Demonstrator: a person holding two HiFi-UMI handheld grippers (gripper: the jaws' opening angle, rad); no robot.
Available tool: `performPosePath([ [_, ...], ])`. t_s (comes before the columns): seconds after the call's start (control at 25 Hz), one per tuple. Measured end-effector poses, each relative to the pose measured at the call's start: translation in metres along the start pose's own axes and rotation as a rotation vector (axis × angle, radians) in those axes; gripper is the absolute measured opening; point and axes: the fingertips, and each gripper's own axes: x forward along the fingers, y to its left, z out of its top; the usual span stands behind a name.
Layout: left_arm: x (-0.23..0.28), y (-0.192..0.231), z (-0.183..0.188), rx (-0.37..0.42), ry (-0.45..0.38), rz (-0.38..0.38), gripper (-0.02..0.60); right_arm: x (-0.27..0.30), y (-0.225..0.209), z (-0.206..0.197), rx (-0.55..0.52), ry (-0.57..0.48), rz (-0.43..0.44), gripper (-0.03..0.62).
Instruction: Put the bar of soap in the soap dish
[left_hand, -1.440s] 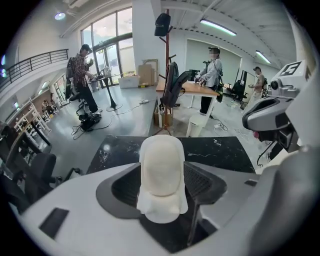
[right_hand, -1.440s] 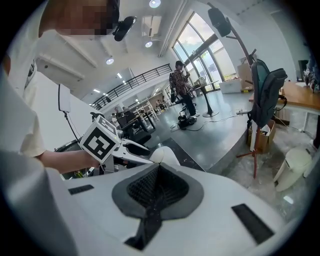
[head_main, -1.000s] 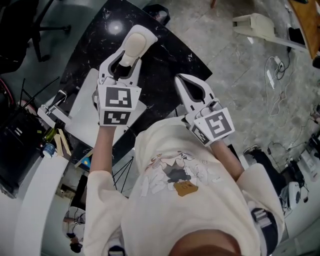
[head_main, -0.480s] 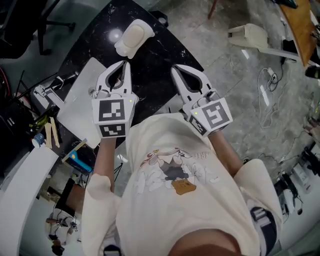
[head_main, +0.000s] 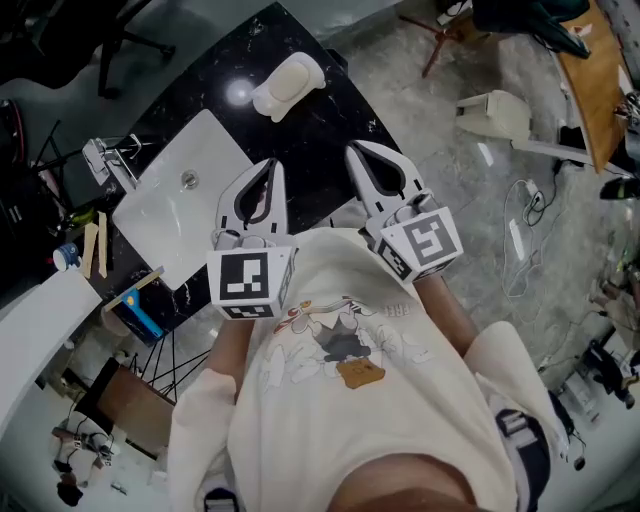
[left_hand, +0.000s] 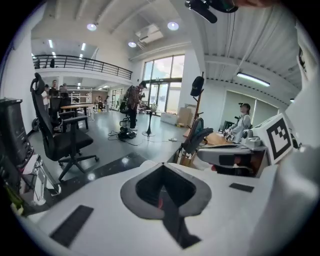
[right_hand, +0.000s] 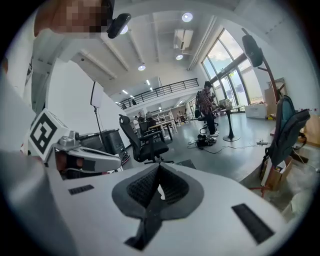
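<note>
1. Head view, progress: the bar of soap (head_main: 294, 79) lies in the soap dish (head_main: 265, 104) at the far end of the table (head_main: 316, 165). By my reading the task is done, and nothing is left but to draw away.
2. Head view, hand-held grippers: the left hand-held gripper (head_main: 271, 164) and the right hand-held gripper (head_main: 357, 151) are both held close to the person's chest. They are well apart from the dish, and neither carries anything.
3. Head view, materials: the soap is a cream, matte, rounded oblong. The dish under it is white, smooth and lobed at one end, and it looks like glazed ceramic or plastic. The table is black polished stone with pale veins and a bright spot of reflected light near the dish. A white, glossy rectangular sink (head_main: 165, 218) is let into it, just beside the left hand-held gripper.
4. Left gripper view: the jaws of the left hand-held gripper (left_hand: 161, 172) are closed together with nothing between them. The shells are smooth white plastic, curved to a point. A dark grey lining frames a teardrop hollow.
5. Right gripper view: the jaws of the right hand-held gripper (right_hand: 159, 170) meet too, and they are empty. Its dark pads are ribbed, like moulded rubber, and only a sliver of light shows through the hollow behind the tips.
</note>
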Motion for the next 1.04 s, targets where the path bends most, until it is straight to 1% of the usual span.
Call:
performPosePath([
  [0.12, -0.015, -0.013, -0.004, -0.044, -0.052, 0.031, 0.006, 0.003, 0.013, -0.001, -0.023, 0.019, 0.026, 0.006],
  [0.28, -0.024, -0.022, -0.013, -0.099, -0.076, 0.036, 0.006, 0.007, 0.027, 0.000, -0.043, 0.021, 0.058, 0.006],
  [0.48, -0.032, -0.014, -0.014, -0.147, -0.111, 0.066, 0.006, 0.006, 0.035, 0.000, -0.056, 0.018, 0.074, 0.006],
  [0.6, -0.036, -0.013, -0.015, -0.177, -0.114, 0.064, 0.006, 0.006, 0.040, 0.000, -0.049, 0.013, 0.076, 0.006],
  [0.68, -0.037, -0.013, -0.018, -0.177, -0.107, 0.058, 0.006, 0.006, 0.042, -0.003, -0.036, 0.013, 0.070, 0.006],
  [0.84, -0.042, -0.007, -0.016, -0.154, -0.110, 0.064, 0.006, 0.009, 0.050, -0.007, -0.020, 0.015, 0.069, 0.006],
  [1.04, -0.057, -0.019, -0.027, -0.143, -0.064, 0.053, 0.006, -0.004, 0.061, -0.011, -0.019, 0.041, 0.092, 0.006],
])
